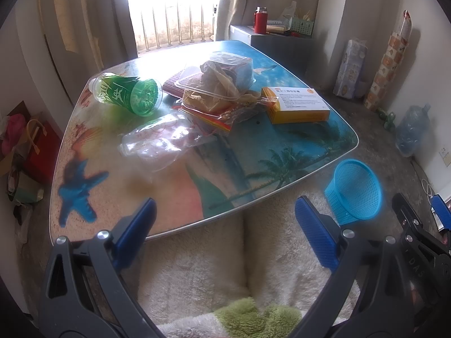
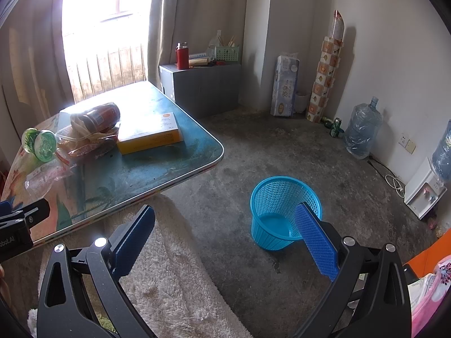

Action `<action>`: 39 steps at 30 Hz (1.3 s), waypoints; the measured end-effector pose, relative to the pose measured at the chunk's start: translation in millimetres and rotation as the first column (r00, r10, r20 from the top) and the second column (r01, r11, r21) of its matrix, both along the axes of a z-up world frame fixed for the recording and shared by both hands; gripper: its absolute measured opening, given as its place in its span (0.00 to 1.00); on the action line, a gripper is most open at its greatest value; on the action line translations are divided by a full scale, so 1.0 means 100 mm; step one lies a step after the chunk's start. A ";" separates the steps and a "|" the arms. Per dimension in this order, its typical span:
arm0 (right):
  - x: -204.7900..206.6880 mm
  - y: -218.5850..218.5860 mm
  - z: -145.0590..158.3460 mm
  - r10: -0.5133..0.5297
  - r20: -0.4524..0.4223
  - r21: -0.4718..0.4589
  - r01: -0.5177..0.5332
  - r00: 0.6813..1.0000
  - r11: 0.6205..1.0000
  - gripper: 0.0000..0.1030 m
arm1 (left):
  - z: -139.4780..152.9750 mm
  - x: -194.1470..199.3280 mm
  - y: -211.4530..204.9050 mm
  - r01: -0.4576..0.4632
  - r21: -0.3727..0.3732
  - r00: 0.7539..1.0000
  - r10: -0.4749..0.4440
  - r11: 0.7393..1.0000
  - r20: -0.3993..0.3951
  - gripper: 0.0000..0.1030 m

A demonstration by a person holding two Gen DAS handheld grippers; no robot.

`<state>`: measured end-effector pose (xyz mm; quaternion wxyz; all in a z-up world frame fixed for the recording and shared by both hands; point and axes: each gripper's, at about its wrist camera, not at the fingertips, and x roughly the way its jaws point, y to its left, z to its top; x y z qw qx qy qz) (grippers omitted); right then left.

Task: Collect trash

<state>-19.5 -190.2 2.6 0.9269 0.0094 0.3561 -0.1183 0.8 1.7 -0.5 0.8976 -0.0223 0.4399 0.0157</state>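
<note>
The table (image 1: pixel 296 152) carries the trash toward its far edge; the blue basket (image 2: pixel 277 211) stands empty on the floor off its right corner. Nothing seems collected yet. The left gripper (image 1: pixel 222 228) and right gripper (image 2: pixel 225 236) hover spread wide, empty; next, I judge, reach the nearest clear bottle (image 1: pixel 157 140).

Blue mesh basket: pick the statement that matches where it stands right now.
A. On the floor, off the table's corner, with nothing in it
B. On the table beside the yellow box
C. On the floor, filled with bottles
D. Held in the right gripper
A: the blue mesh basket stands upright on the concrete floor past the table corner, its bottom bare, while the right gripper hangs open above it.
</note>
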 end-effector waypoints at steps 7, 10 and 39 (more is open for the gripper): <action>-0.02 0.01 0.03 0.001 0.000 0.001 -0.001 1.000 1.000 0.94 | -0.02 0.01 0.01 -0.001 0.001 1.000 0.001 1.000 -0.001 0.92; -0.01 0.00 0.03 0.001 0.001 0.001 -0.001 1.000 1.000 0.94 | -0.02 0.00 0.01 -0.002 0.001 1.000 0.002 1.000 0.000 0.92; -0.01 -0.01 0.03 -0.001 0.003 0.001 0.001 1.000 1.000 0.94 | -0.02 -0.01 0.00 -0.002 0.008 1.000 0.002 1.000 0.001 0.92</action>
